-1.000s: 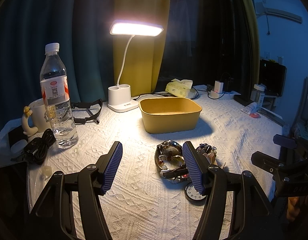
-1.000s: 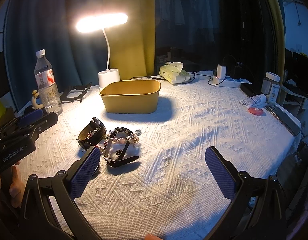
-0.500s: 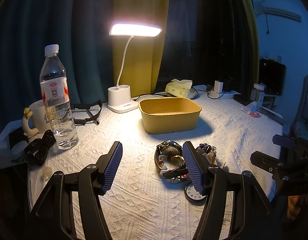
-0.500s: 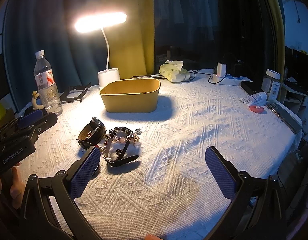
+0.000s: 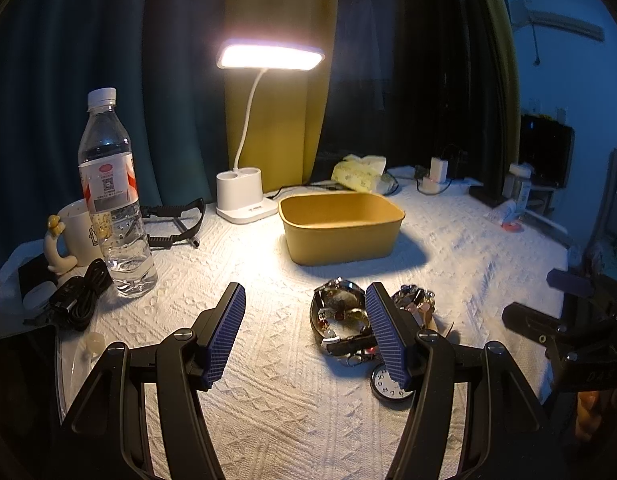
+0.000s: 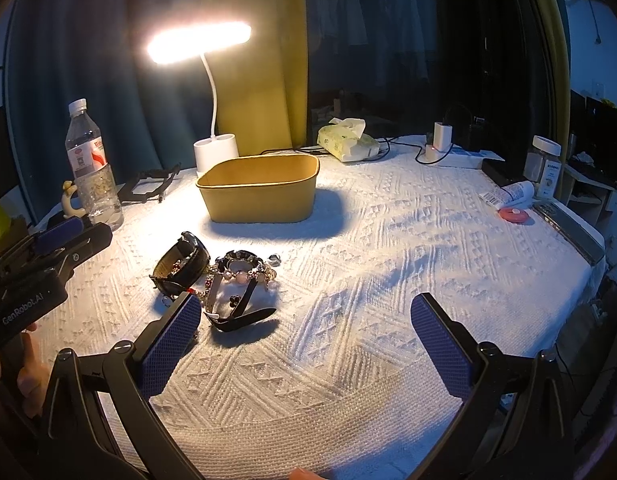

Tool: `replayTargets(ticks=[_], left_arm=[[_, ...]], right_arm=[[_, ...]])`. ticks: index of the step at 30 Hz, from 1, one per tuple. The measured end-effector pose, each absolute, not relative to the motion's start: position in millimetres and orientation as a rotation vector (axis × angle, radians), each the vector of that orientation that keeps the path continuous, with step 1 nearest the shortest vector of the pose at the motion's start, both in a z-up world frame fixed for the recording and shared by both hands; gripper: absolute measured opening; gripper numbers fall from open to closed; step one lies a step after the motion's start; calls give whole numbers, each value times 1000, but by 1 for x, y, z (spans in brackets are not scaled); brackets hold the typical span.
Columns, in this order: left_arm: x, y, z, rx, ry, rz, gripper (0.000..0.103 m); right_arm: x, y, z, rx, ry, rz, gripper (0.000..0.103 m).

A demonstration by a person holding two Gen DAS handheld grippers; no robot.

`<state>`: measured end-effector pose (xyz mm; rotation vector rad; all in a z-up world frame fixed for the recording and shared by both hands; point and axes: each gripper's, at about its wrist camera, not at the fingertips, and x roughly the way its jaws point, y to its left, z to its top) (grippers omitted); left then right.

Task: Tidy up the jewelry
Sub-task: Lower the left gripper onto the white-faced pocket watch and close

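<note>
A heap of jewelry lies on the white cloth: a dark wristwatch, a beaded bracelet, a black strap and a small round watch face. Behind it stands an empty yellow box, also in the right wrist view as the yellow box. My left gripper is open just in front of the heap, its right finger covering part of it. My right gripper is open wide above bare cloth, the heap at its left fingertip.
A lit white desk lamp, a water bottle, a mug and black cables stand at the left. A tissue pack, a charger, a jar and a pink disc sit at the back right.
Both grippers have shifted very slightly; both stay open, and the jewelry and box have not moved.
</note>
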<state>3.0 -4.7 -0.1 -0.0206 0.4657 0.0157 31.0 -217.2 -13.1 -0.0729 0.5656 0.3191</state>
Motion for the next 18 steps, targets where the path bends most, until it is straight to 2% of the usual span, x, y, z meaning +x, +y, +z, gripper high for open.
replayTargets(ticks=[18], left_arm=[[38, -49, -44, 56, 801, -185, 66]], right_arm=[[56, -257, -39, 32, 626, 295, 103]])
